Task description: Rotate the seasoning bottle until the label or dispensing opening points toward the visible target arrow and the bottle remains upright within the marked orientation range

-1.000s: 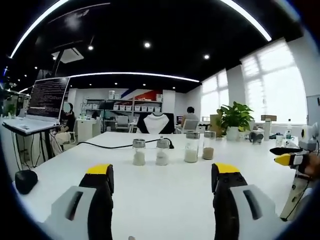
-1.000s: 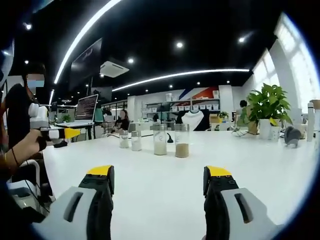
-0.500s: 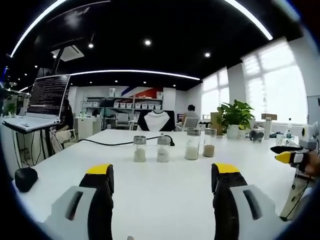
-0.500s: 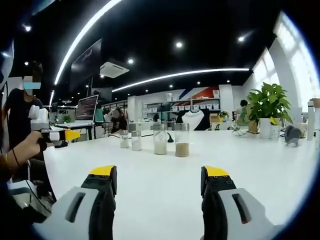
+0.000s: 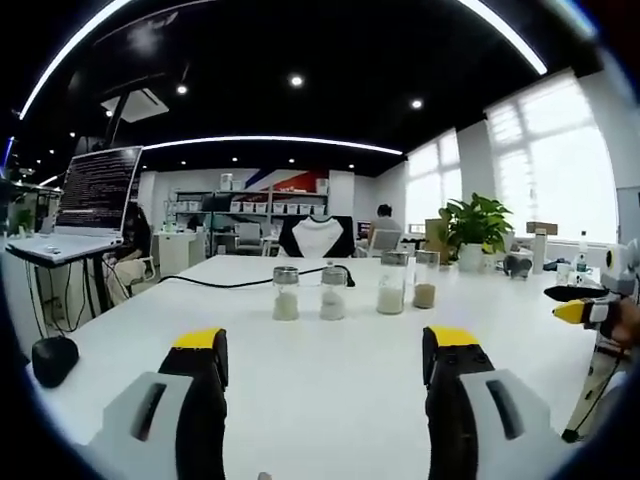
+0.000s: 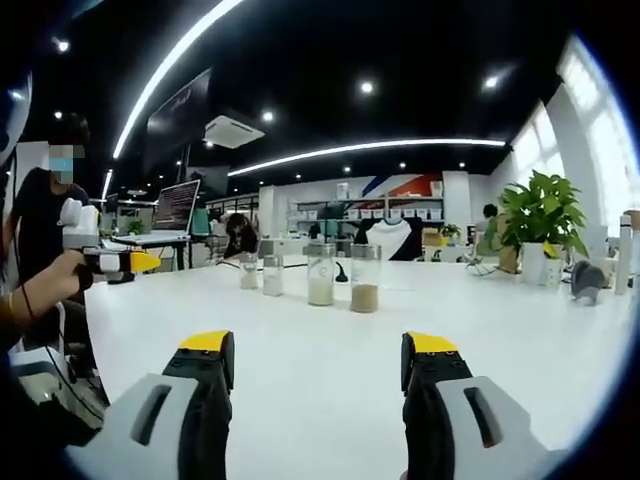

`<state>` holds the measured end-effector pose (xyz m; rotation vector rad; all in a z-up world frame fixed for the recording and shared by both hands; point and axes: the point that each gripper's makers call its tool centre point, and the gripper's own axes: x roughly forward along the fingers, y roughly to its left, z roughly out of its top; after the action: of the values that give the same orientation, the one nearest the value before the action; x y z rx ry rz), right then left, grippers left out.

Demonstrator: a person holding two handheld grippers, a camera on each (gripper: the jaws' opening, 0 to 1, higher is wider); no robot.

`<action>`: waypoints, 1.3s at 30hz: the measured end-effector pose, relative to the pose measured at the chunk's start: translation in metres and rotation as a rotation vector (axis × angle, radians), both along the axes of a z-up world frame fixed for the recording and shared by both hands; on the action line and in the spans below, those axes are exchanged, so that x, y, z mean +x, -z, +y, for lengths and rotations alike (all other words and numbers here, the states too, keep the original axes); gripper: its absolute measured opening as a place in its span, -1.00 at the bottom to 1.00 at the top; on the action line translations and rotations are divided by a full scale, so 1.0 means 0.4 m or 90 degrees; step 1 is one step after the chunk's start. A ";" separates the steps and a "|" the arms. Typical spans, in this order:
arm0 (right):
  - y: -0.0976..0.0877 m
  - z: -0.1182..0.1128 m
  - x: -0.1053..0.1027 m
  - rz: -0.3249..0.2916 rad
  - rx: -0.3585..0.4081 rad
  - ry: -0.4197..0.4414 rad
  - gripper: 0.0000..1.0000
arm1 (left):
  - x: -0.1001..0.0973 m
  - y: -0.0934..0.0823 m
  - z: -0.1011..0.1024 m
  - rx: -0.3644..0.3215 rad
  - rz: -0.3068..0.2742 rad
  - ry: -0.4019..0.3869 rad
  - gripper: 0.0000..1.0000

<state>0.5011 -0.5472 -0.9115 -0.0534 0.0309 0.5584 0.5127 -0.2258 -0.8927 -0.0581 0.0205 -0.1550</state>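
Note:
Four small clear seasoning bottles with metal caps stand upright in a row on the white table (image 5: 330,400). The two left bottles (image 5: 286,295) (image 5: 332,293) hold white powder. A taller bottle (image 5: 391,285) also holds white, and the right bottle (image 5: 425,281) holds brown powder. My left gripper (image 5: 325,342) is open, well short of them, with nothing between its jaws. In the right gripper view the brown-filled bottle (image 6: 365,279) and the white-filled bottle (image 6: 321,275) stand ahead of my right gripper (image 6: 319,345), which is open and holds nothing.
A black mouse (image 5: 52,355) lies near the table's left edge, and a black cable (image 5: 220,282) runs behind the bottles. A laptop (image 5: 95,195) sits on a stand at left. A potted plant (image 6: 543,215) stands at far right. A person (image 6: 40,230) stands at left.
Both views have shifted slightly with the hands. The right gripper's jaws have come a little closer together. The bottles stand where they were.

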 end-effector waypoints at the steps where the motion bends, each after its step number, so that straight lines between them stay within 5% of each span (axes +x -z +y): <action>1: -0.001 0.000 0.001 -0.002 -0.003 0.000 0.35 | 0.002 -0.001 0.002 -0.003 -0.001 0.001 0.69; 16: 0.026 0.019 0.018 0.017 0.003 0.001 0.32 | 0.056 0.022 0.026 0.026 0.011 -0.007 0.67; 35: 0.047 0.031 0.030 0.032 -0.008 -0.007 0.25 | 0.144 0.015 0.025 -0.018 -0.006 0.009 0.63; 39: 0.047 0.028 0.033 0.033 -0.008 -0.004 0.25 | 0.160 0.020 0.028 0.000 0.000 0.009 0.63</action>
<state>0.5143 -0.5359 -0.9304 -0.0513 0.0842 0.5651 0.5769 -0.2147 -0.9006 -0.0585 0.0214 -0.1692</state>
